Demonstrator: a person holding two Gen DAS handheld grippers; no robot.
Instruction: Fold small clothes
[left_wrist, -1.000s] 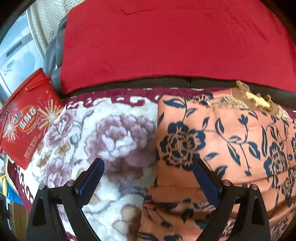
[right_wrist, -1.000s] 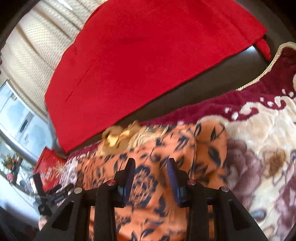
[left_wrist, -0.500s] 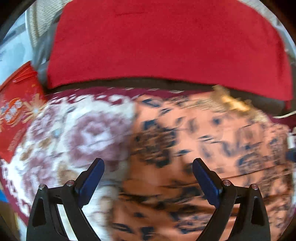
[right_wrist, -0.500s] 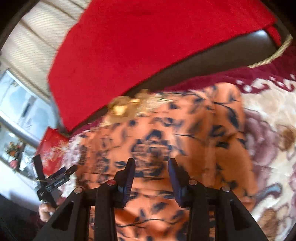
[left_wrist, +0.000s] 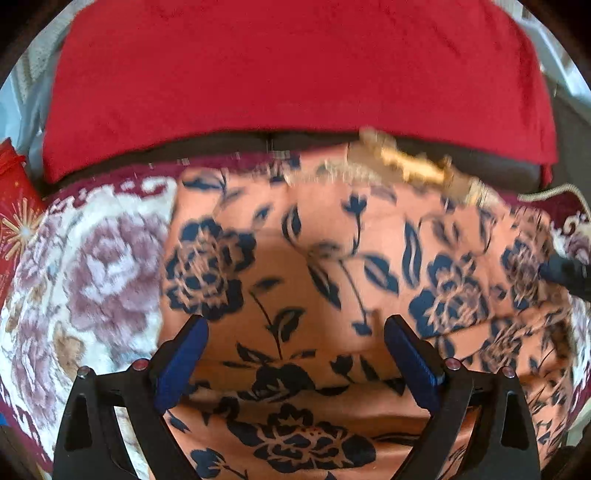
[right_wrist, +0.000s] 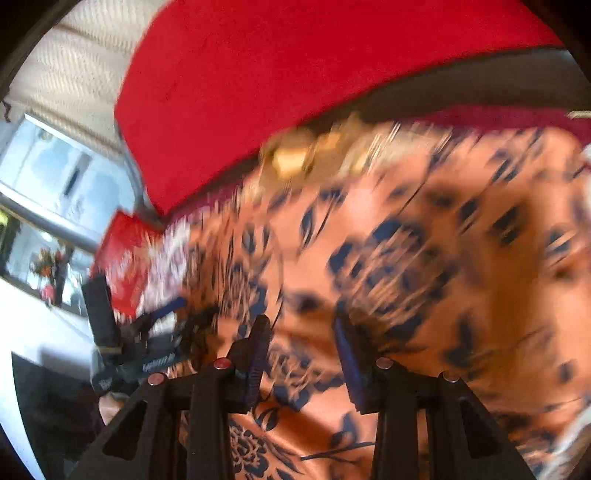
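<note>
At nine o'clock in your left wrist view a red printed bag (left_wrist: 14, 206) leans by the edge of the plush floral blanket (left_wrist: 92, 266), and from there across to three o'clock the orange garment (left_wrist: 332, 258) with navy flowers lies spread on that blanket, its gold-trimmed neckline (left_wrist: 402, 162) at about one o'clock against the dark seat back, under the red throw (left_wrist: 295, 66). Your left gripper (left_wrist: 293, 347) hangs over the cloth's near middle with its jaws spread wide and nothing between the pads. Toward three o'clock the dark tip of your other tool just shows at the garment's far edge. In the right wrist view, heavily blurred, your right gripper (right_wrist: 301, 354) stands partly open over the same fabric; whether its pads touch the cloth I cannot tell, and nothing looks pinched. Judging by the sheen and the soft creases, this is thin, light, slippery material: it will likely slide on the plush and sag from any single pinch. You would do best to take it at hems or corners, one at each side, pinching through both layers rather than mid-panel.
</note>
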